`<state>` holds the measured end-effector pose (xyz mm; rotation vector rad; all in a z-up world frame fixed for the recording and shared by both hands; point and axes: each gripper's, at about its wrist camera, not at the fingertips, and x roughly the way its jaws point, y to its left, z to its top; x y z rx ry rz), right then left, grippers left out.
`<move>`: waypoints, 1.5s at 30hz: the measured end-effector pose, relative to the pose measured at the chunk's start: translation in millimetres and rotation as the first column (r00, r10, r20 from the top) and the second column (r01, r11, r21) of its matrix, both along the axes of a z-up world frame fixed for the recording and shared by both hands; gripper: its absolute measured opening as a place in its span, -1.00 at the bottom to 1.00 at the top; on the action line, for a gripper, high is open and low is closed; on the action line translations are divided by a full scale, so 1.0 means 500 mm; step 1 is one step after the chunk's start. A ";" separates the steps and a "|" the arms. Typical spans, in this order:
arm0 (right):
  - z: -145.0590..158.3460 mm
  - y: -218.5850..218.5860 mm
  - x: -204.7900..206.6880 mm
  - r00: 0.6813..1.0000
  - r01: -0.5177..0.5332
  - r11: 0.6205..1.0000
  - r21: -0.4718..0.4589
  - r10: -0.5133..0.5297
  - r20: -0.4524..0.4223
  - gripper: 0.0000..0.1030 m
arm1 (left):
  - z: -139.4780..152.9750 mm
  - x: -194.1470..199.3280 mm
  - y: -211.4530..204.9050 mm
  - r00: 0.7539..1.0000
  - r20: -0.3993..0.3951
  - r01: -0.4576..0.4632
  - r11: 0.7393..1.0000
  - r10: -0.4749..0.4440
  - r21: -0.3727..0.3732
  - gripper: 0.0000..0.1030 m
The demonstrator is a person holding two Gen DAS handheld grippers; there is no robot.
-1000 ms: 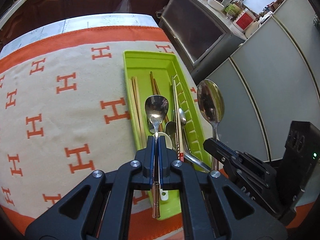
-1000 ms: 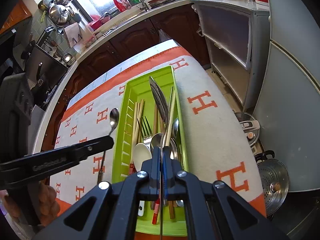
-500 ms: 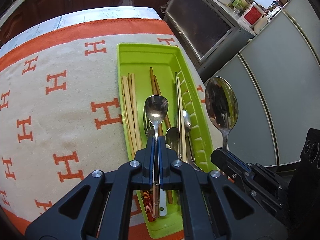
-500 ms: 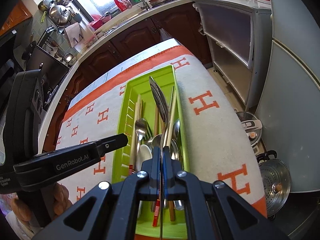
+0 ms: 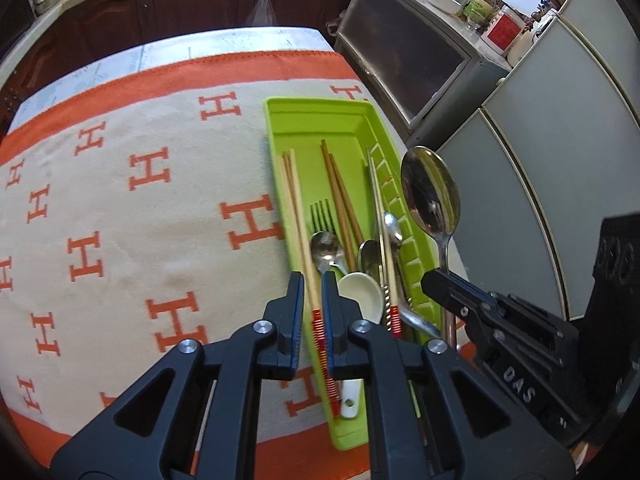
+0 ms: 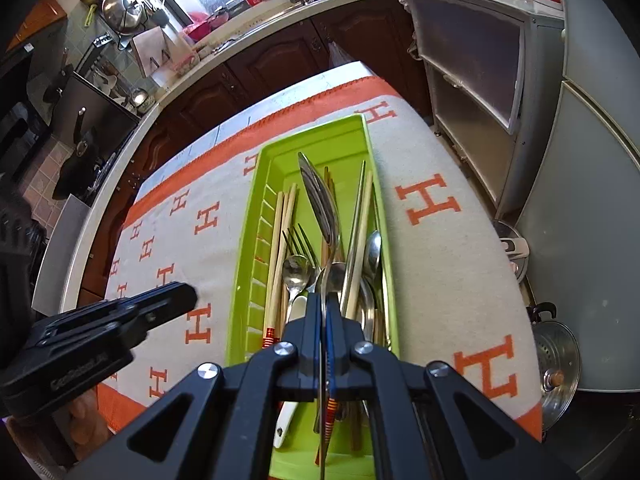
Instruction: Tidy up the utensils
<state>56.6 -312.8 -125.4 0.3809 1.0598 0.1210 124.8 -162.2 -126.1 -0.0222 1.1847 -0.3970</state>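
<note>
A lime-green utensil tray point(image 5: 276, 120) point(image 6: 312, 132) lies on the patterned cloth with several chopsticks, a fork point(image 5: 322, 214), a white ceramic spoon point(image 5: 360, 292) and metal spoons in it. My left gripper point(image 5: 312, 280) hovers over the tray's near left side; its jaws are opening with nothing pressed between the pads, and a chopstick in the tray shows through the gap. A small metal spoon point(image 5: 328, 250) point(image 6: 296, 270) lies loose in the tray just ahead of it. My right gripper point(image 6: 323, 300) is shut on the handle of a large metal spoon point(image 6: 320, 204) point(image 5: 430, 196), held above the tray's right side.
The cream cloth with orange H marks point(image 5: 140, 220) covers the table to the tray's left. Grey cabinets point(image 5: 520, 200) stand close past the table's right edge, and a steel pot point(image 6: 554, 364) sits on the floor there. A kitchen counter and dark cupboards run along the back.
The small spoon that my left gripper held now lies in the tray, and the left jaws have parted. The right gripper still holds the large spoon, a little closer to the tray.
</note>
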 end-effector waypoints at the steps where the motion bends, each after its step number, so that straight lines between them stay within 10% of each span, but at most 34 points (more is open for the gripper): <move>1: -0.002 0.003 0.005 1.000 -0.003 1.000 -0.003 0.003 -0.005 -0.96 | 0.004 -0.005 0.009 1.000 0.011 -0.003 1.000 0.003 0.009 -0.86; 16: -0.007 0.032 0.051 1.000 0.000 0.998 -0.059 -0.001 -0.021 -0.94 | 0.027 -0.048 0.151 0.988 0.072 -0.139 0.987 0.133 0.084 -0.83; 24: 0.007 0.043 0.022 1.000 -0.003 0.997 -0.072 0.002 -0.013 -0.93 | 0.039 -0.061 0.180 0.977 0.095 -0.197 0.978 0.190 0.072 -0.30; 32: 0.011 0.057 -0.018 0.999 0.002 0.998 -0.069 -0.005 -0.032 -0.78 | 0.051 -0.086 0.174 0.978 0.123 -0.183 0.979 0.171 0.095 -0.24; 45: 0.134 0.209 -0.105 0.986 -0.141 0.989 -0.037 0.143 0.081 -0.63 | 0.091 -0.169 0.247 0.965 0.158 -0.229 0.966 0.210 0.118 -0.23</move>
